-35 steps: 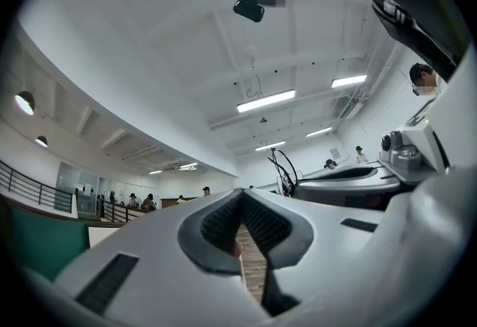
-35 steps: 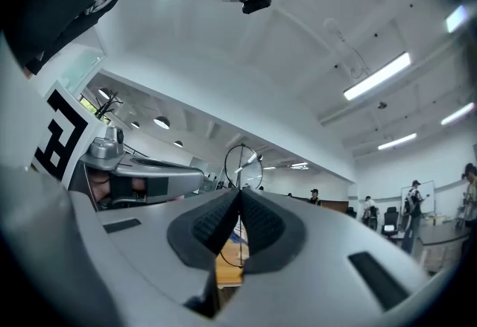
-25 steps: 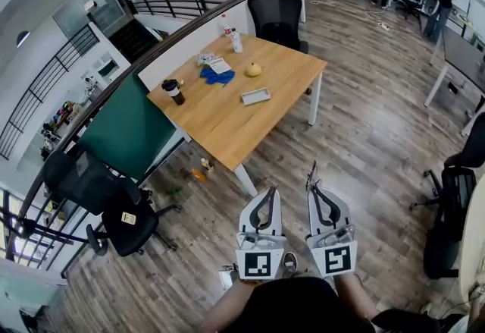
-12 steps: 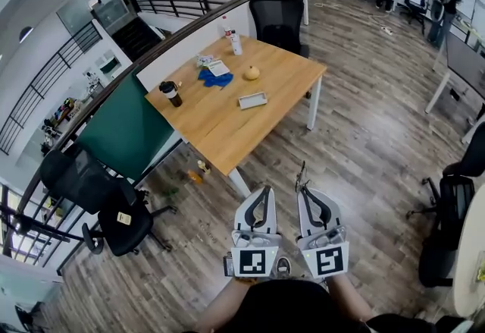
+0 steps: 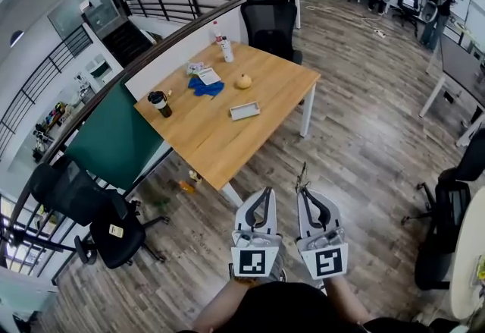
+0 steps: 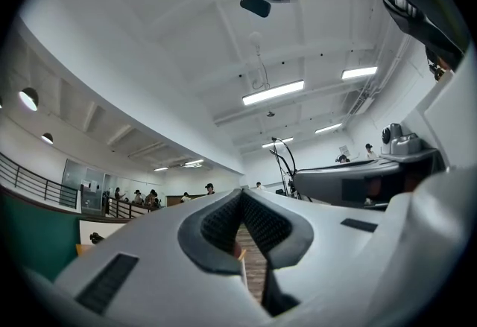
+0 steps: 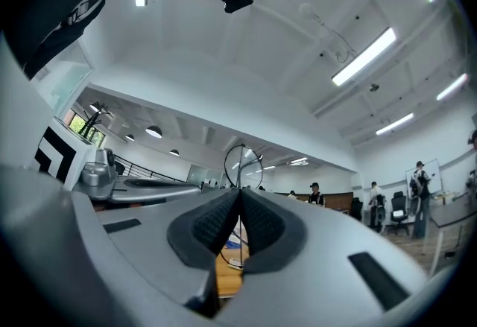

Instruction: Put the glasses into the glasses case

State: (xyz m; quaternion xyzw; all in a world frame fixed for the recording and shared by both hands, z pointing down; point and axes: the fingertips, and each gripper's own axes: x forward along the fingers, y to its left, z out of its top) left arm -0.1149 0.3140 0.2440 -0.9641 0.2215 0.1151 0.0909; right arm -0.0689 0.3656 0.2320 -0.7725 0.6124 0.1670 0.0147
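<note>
Your right gripper (image 5: 301,189) is clamped shut on the glasses (image 7: 243,166). Your left gripper (image 5: 267,190) is closed and empty. The glasses case (image 5: 245,111) lies mid-table (image 5: 216,153).

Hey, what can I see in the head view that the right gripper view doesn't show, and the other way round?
Head view only: the whole table with the cup, blue cloth and white case, plus the left tool and right tool seen from above.
Right gripper view only: the right tool's jaws shut on the glasses, a lens ring standing above the tips, and the ceiling lights.
Both: the glasses, just thin wire in the head view, and the left tool beside the right one.
</note>
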